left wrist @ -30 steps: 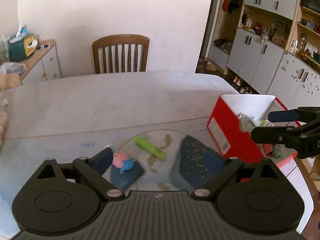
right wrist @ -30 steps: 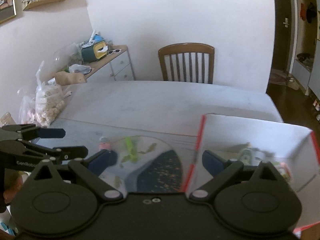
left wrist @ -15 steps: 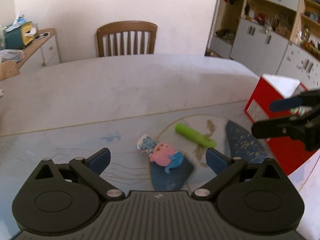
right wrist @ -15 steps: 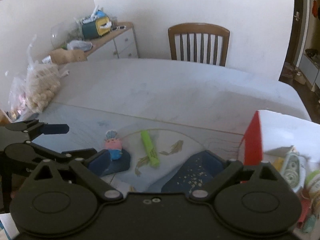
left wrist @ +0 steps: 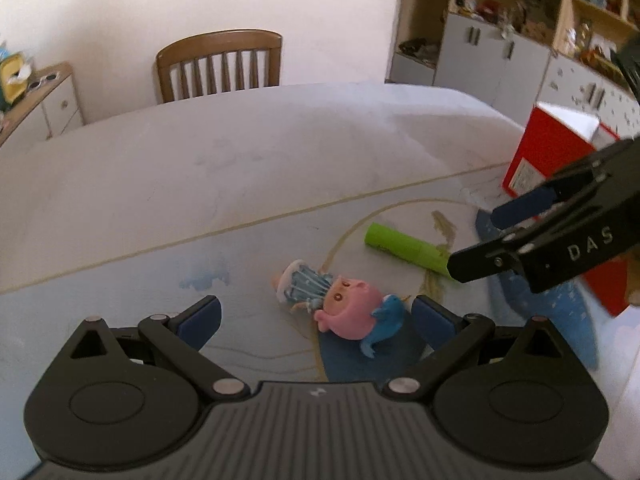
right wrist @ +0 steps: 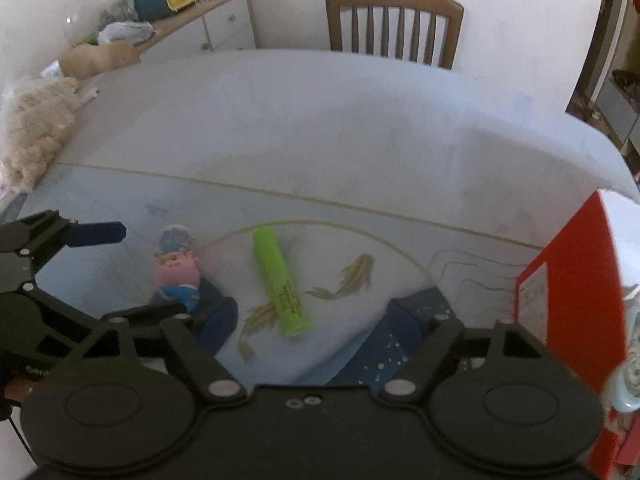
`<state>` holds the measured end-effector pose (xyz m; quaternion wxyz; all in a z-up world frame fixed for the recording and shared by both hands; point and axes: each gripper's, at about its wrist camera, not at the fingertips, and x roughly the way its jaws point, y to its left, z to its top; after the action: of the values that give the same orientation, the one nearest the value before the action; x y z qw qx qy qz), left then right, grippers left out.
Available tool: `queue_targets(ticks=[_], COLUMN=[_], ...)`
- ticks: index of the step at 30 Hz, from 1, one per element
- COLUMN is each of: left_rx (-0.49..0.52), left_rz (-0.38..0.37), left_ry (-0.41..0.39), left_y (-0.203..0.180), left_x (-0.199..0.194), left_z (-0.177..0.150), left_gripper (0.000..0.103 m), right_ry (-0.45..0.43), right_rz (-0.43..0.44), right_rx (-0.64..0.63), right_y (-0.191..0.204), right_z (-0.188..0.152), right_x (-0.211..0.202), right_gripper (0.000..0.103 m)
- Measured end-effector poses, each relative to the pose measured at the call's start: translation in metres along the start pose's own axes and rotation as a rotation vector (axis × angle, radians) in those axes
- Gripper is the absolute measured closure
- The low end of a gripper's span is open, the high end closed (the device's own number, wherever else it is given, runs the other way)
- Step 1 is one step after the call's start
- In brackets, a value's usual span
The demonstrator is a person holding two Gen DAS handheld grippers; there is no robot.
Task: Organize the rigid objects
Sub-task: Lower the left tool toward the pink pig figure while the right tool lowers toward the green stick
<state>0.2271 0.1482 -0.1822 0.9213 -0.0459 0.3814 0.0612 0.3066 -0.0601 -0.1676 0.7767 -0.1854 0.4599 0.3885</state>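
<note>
A pink pig toy in a blue dress lies on the table mat, between the open fingers of my left gripper; it also shows in the right wrist view. A green cylinder lies to its right, and in the right wrist view it lies just ahead of my open, empty right gripper. The right gripper hovers over the cylinder's near end in the left wrist view. A red box holding items stands at the right.
A wooden chair stands at the table's far side. A sideboard with clutter and a bag are at the left. Cabinets and shelves line the right wall. The red box wall is close on my right.
Both grippers have moved left and down, away from the red box. The left now frames the pig toy, the right sits close over the green cylinder.
</note>
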Motion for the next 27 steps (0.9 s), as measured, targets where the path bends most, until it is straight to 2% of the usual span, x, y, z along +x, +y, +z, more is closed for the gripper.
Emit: queue_targets(ticks=[9, 14, 16, 18, 22, 24, 27], left_rx=[0.122, 0.139, 0.144, 0.148, 0.148, 0.146, 0.128], left_rz=[0.001, 0.004, -0.004, -0.012, -0.040, -0.033, -0.016], left_ry=[-0.011, -0.020, -0.025, -0.026, -0.023, -0.020, -0.012], left_y=[-0.005, -0.007, -0.008, -0.009, -0.011, -0.013, -0.014], left_x=[0.016, 0.021, 0.022, 0.022, 0.021, 0.021, 0.020], left_z=[-0.002, -0.003, -0.003, -0.001, 0.001, 0.001, 0.002], left_gripper=[0.001, 0.002, 0.007, 0.010, 0.024, 0.024, 0.024], right_ry=[0.033, 0.036, 0.033, 0.030, 0.024, 0.022, 0.018], right_rz=[0.006, 0.004, 0.002, 0.005, -0.004, -0.011, -0.015], right_rx=[-0.034, -0.061, -0.066, -0.070, -0.078, -0.081, -0.076], right_y=[0.010, 0.020, 0.022, 0.024, 0.025, 0.025, 0.027], right_z=[0.007, 0.011, 0.012, 0.012, 0.012, 0.010, 0.011], right_x=[0.018, 0.027, 0.029, 0.029, 0.030, 0.028, 0.028], right_gripper=[0.047, 0.055, 0.059, 0.067, 0.079, 0.086, 0.088])
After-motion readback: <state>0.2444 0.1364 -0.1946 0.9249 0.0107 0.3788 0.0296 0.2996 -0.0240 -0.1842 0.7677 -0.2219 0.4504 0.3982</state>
